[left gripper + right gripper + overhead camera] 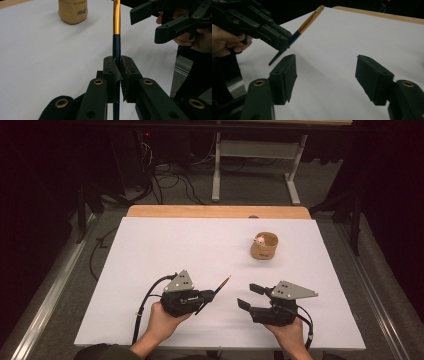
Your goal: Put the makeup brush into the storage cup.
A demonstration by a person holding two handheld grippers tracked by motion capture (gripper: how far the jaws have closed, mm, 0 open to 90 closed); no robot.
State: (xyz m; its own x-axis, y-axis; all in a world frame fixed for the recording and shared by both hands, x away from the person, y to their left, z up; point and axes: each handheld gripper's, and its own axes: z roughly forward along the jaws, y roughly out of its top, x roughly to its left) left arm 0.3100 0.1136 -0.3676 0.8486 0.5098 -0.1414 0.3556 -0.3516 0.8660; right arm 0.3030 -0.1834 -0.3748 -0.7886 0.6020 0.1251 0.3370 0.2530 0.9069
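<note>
The left hand-held gripper [204,296] is clamped on a brush [218,288], its jaws pressed together around the dark lower part of the handle. The brush sticks out past the jaws, up and away from the person, with the gold band and pale tip [320,9] raised above the white bench [200,250]; a short dark end pokes out behind the jaws. The right hand-held gripper [251,296] sits just beside it to the right, jaws apart with nothing between them, not touching the brush. A tan cup [264,246] stands well apart, farther back on the bench to the right.
</note>
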